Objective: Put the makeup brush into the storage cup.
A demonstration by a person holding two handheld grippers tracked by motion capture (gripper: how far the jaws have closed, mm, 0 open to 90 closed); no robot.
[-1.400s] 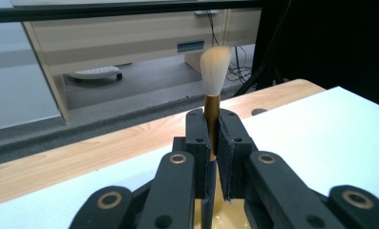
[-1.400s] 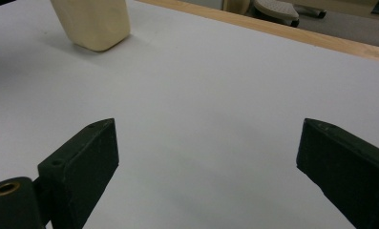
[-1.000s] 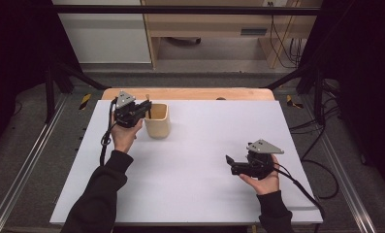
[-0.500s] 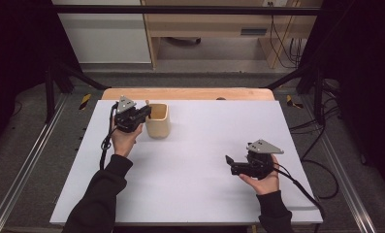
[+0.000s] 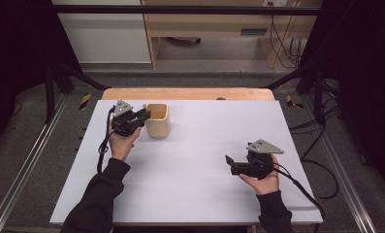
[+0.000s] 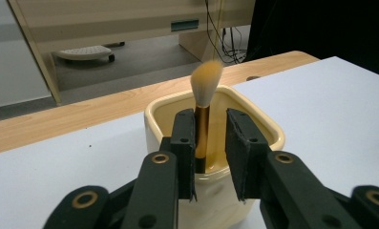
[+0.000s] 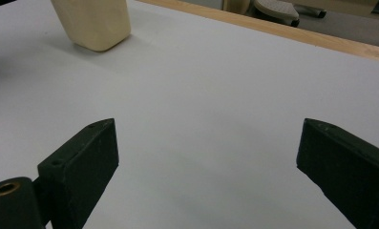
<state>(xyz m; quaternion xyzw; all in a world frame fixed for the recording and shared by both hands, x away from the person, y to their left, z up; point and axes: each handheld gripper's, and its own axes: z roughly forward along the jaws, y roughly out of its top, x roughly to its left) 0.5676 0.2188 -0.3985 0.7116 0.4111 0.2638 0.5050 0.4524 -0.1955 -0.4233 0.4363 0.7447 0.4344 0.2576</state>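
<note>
The brush (image 6: 204,102) stands upright in the cream cup (image 5: 157,120), at about ten o'clock on the white table (image 5: 204,194). It leans against one jaw of the left gripper (image 6: 211,143), which is narrowly parted and looks to be letting go. Next, probably back straight off without tipping the cup. The right gripper (image 5: 232,165) rests wide and empty at four o'clock.

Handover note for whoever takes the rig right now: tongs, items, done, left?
Left tongs: at the cream cup, jaws parted around a makeup brush that touches one jaw with a gap to the other; brush upright, bristles up, handle down inside the cup.
Right tongs: wide open, holding nothing, low over bare white table, away from the cup.
Done: brush is in the cup.
Left: probably just back the left tongs away without tipping the cup.
</note>
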